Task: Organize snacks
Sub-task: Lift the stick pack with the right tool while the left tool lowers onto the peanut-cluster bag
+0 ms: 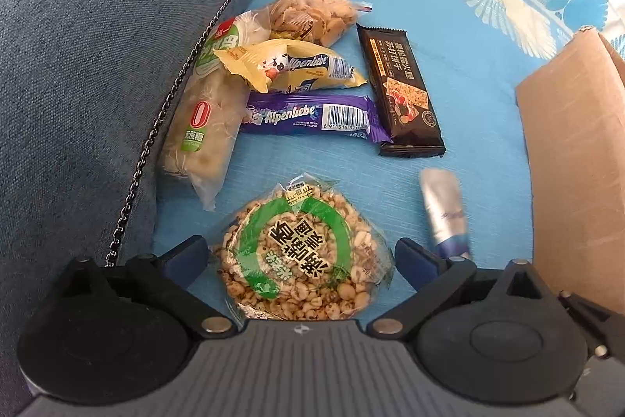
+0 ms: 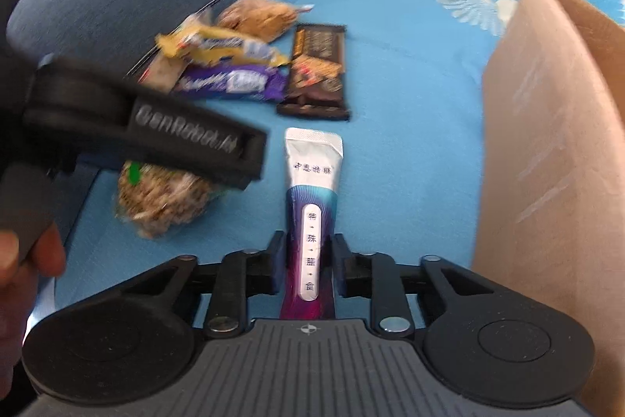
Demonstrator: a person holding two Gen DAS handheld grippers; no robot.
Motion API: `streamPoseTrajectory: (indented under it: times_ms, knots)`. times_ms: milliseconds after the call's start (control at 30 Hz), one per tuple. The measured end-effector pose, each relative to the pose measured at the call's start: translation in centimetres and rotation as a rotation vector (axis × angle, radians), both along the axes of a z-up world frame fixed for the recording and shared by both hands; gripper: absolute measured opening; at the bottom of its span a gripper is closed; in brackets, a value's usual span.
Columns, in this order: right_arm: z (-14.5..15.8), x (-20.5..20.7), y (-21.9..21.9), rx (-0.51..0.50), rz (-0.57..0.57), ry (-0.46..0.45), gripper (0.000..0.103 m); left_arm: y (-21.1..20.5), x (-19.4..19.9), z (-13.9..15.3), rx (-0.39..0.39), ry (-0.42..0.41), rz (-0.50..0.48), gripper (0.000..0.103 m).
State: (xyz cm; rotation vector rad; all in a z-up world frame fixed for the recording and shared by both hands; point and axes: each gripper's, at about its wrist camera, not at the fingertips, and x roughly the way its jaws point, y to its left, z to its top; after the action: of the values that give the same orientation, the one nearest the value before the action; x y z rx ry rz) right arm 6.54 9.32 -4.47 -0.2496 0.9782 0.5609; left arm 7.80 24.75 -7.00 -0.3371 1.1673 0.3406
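My left gripper (image 1: 300,255) is open, its jaws on either side of a round puffed-grain cake (image 1: 300,256) with a green ring label, lying on the blue cover. My right gripper (image 2: 308,260) is shut on a silver and purple stick pouch (image 2: 312,198), which also shows in the left wrist view (image 1: 445,213). Beyond lie a purple Alpenliebe pack (image 1: 312,116), a yellow Alpenliebe pack (image 1: 297,69), a black cracker pack (image 1: 402,92), a clear bag of biscuits (image 1: 312,10) and a long clear pack with a green label (image 1: 203,112). The left gripper's body (image 2: 144,127) crosses the right wrist view over the grain cake (image 2: 164,202).
An open cardboard box (image 1: 578,159) stands at the right, also in the right wrist view (image 2: 554,143). A grey-blue sofa cushion (image 1: 97,65) with a metal chain (image 1: 156,127) along its edge borders the left. The blue patterned cover (image 1: 468,45) stretches beyond the snacks.
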Motion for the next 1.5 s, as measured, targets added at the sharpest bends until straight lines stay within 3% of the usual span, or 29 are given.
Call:
streamPoseTrajectory:
  times_ms: [300, 567, 867, 1233, 1500]
  knots:
    - [-0.2, 0.1, -0.3, -0.027, -0.002, 0.020, 0.027, 0.1, -0.2, 0.1, 0.006, -0.001, -0.004, 0.101]
    - [-0.6, -0.2, -0.1, -0.033, 0.001, 0.013, 0.027, -0.8, -0.2, 0.4, 0.056, -0.014, -0.040, 0.095]
    - [0.6, -0.2, -1.0, 0.026, -0.022, -0.038, 0.022, -0.5, -0.3, 1.4, 0.034, -0.080, -0.019, 0.087]
    - [1.8, -0.1, -1.3, 0.064, -0.048, -0.081, 0.022, -0.7, -0.6, 2.6, -0.001, -0.140, -0.012, 0.087]
    - [3.7, -0.8, -2.0, 0.112, -0.054, -0.126, 0.022, -1.1, -1.1, 4.1, 0.019, -0.171, -0.010, 0.087]
